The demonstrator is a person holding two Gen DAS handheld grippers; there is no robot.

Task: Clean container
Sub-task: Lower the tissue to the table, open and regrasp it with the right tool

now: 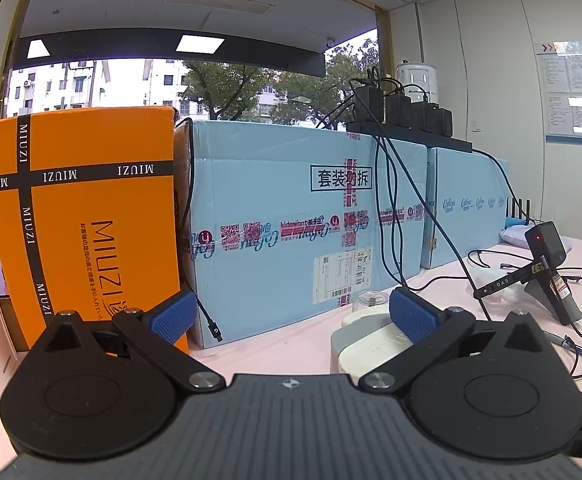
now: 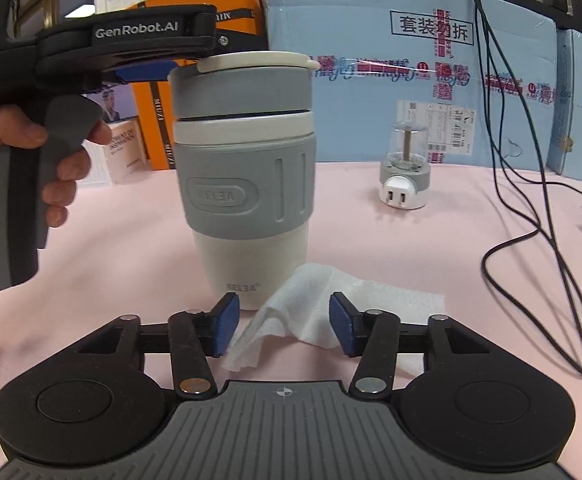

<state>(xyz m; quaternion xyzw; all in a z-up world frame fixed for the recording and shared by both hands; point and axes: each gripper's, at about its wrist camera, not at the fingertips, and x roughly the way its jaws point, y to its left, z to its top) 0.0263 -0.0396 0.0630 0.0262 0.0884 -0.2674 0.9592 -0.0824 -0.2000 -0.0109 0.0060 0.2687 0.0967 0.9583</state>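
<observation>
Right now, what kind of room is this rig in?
Probably an office used as a makeshift test bench, not a kitchen: notice board on the wall, taped shipping boxes stacked along a pink table, chargers and cables on top.

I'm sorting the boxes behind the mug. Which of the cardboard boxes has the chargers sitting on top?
The large light blue box, right of the orange MIUZI box. A black strip of chargers sits on its top right edge; the orange box shows nothing on top.
</observation>
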